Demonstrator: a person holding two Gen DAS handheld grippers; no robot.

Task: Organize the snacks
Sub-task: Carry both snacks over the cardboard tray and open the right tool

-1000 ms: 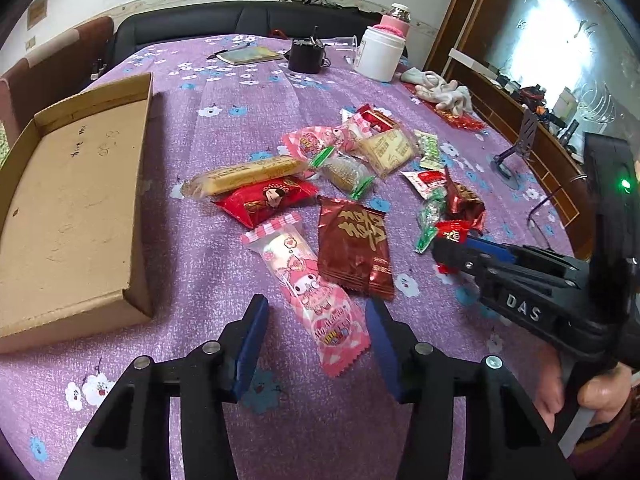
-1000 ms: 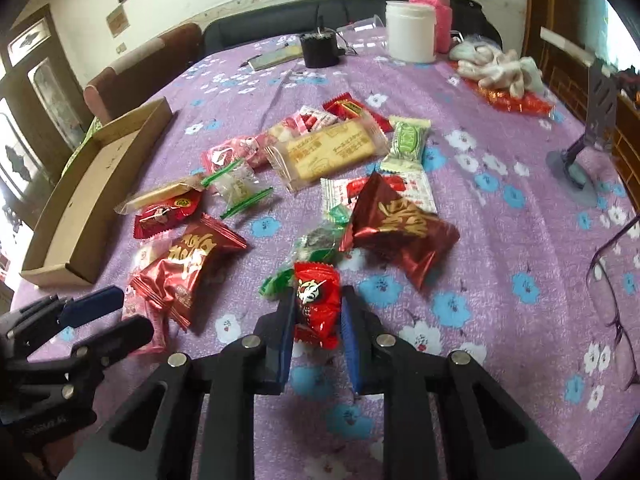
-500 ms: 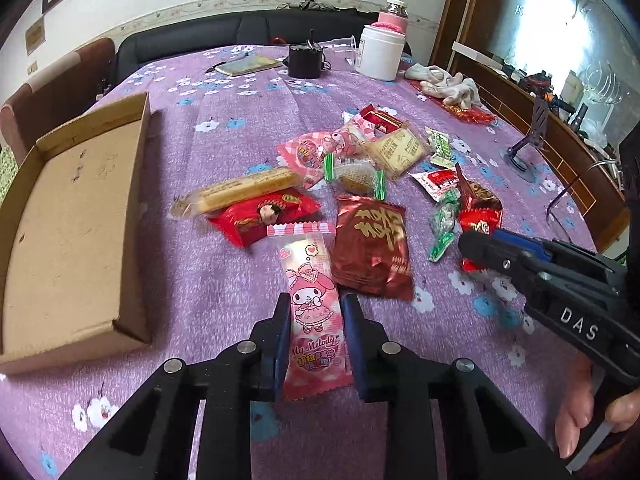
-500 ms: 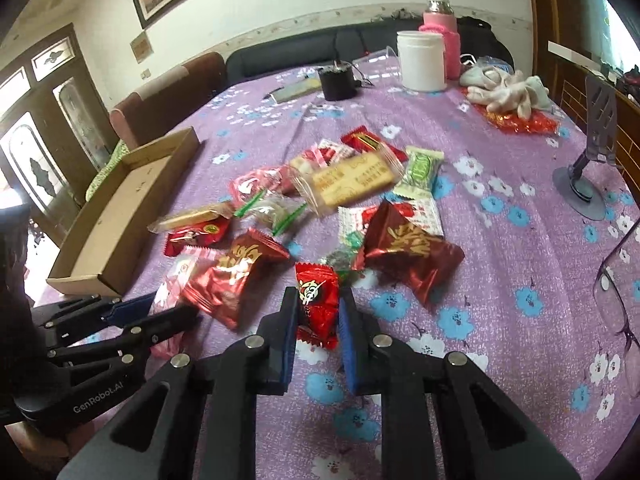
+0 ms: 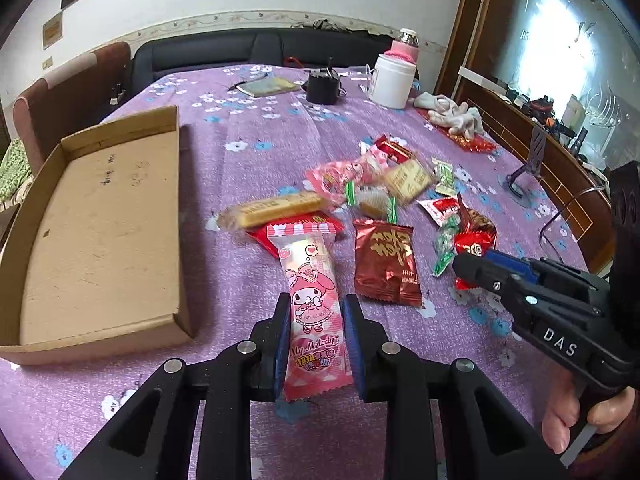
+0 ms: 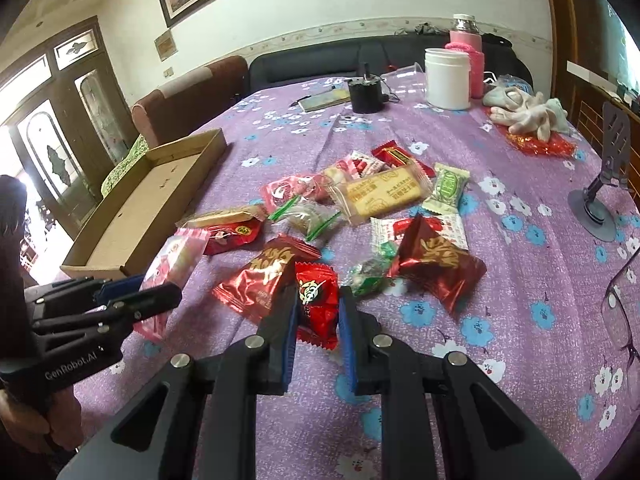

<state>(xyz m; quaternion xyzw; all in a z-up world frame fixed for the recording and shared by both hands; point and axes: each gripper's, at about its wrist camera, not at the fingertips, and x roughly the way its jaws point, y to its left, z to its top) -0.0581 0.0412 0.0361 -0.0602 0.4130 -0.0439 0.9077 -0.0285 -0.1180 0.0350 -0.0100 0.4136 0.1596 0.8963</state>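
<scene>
My left gripper (image 5: pixel 315 312) is shut on a long pink My Melody snack packet (image 5: pixel 310 280), lifted off the cloth; the same packet (image 6: pixel 170 264) shows at the left of the right wrist view. My right gripper (image 6: pixel 318 304) is shut on a small red candy packet (image 6: pixel 318 300), also seen as the red candy packet (image 5: pixel 474 242) held beside my left. An empty cardboard box (image 5: pixel 100 232) lies to the left of the snack pile. A dark red foil packet (image 5: pixel 386 260) lies just right of the pink one.
Several more snacks lie scattered mid-table: a yellow biscuit bar (image 5: pixel 276 206), a cracker pack (image 6: pixel 380 194), a green packet (image 6: pixel 448 188). Farther back stand a white jar (image 6: pixel 446 78), a black cup (image 6: pixel 364 94), white gloves (image 6: pixel 524 114). A phone stand (image 6: pixel 600 196) and glasses (image 6: pixel 620 308) sit right.
The left gripper closed on the pink packet and raised it off the cloth. The right gripper stayed shut on the red candy and tilted up a little.
</scene>
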